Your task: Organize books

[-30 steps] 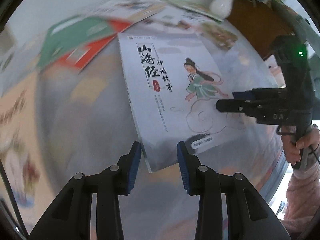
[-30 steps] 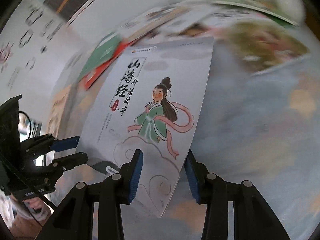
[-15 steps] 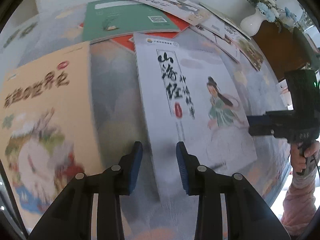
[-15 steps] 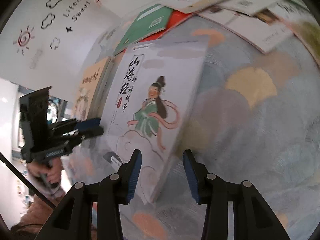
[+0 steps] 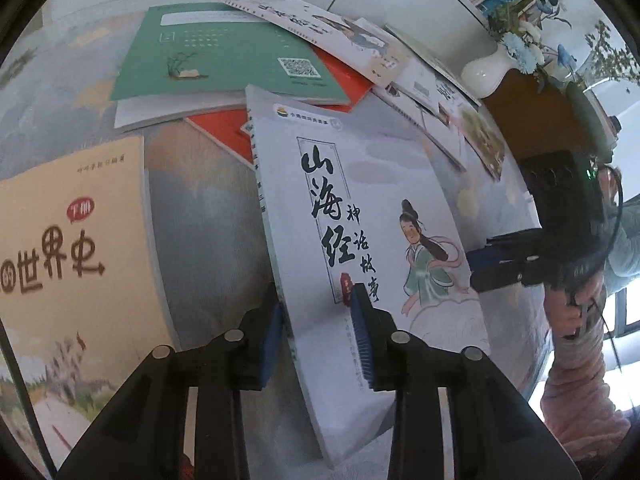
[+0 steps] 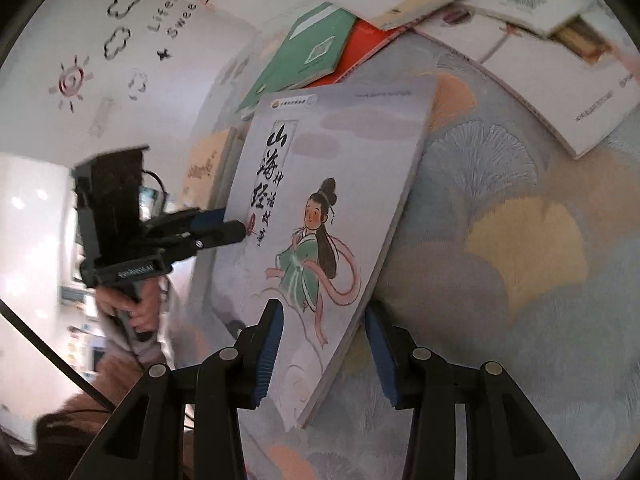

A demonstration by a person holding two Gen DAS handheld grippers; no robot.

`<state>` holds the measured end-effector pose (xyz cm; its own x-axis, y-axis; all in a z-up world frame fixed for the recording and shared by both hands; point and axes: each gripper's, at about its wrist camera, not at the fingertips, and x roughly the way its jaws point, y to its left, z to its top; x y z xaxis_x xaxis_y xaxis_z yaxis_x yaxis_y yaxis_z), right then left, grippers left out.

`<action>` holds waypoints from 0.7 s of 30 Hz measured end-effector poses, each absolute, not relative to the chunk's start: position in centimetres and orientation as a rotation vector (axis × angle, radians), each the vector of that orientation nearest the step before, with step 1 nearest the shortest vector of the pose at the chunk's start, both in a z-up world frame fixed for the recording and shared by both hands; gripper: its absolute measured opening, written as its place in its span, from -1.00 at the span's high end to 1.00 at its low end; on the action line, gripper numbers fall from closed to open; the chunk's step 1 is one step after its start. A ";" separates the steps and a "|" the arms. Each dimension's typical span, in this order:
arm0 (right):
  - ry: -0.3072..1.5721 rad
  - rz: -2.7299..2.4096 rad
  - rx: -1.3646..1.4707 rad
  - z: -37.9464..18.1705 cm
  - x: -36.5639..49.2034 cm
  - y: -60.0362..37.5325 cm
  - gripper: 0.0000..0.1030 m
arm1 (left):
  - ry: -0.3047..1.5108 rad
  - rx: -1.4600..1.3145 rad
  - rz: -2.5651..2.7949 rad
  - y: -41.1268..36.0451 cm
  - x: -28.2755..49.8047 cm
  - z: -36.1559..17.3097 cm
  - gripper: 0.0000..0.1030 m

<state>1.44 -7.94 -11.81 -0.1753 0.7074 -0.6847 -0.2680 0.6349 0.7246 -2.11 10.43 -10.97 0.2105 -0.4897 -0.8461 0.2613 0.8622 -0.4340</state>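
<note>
The white book (image 5: pixel 360 184) with black calligraphy and a girl in a green robe is tilted up off the table, held between both grippers. My left gripper (image 5: pixel 316 332) straddles its spine edge, one blue pad under the spine and one on the cover, and the jaws are closing on it. In the right wrist view my right gripper (image 6: pixel 320 356) is shut on the book (image 6: pixel 352 152) at its lower right edge. The left gripper (image 6: pixel 228 224) shows there at the book's far edge. The right gripper (image 5: pixel 474 270) shows at the right in the left wrist view.
A beige book (image 5: pixel 72 240) lies at the left. A green book (image 5: pixel 224 52) lies on a red one (image 5: pixel 344 80) behind, with several more books (image 5: pixel 440 92) fanned to the right. A white vase (image 5: pixel 488 72) stands on a brown cabinet (image 5: pixel 532 120). A patterned tablecloth (image 6: pixel 520 240) covers the table.
My left gripper slid from the book's near corner onto its spine edge and its jaws narrowed around it. The book tilted up more steeply, with the right gripper staying on its edge.
</note>
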 end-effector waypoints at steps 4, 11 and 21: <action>1.503 0.931 0.402 -12.1 2.1 -7.7 0.28 | 1.250 -0.179 -0.516 10.0 -2.0 -10.9 0.44; 1.424 0.858 0.222 -11.0 1.2 -5.7 0.68 | 1.244 -0.164 -0.508 10.0 -2.2 -10.9 0.42; 1.387 0.835 0.189 -10.3 0.2 -4.8 0.68 | 1.219 -0.168 -0.493 10.0 -2.5 -10.9 0.41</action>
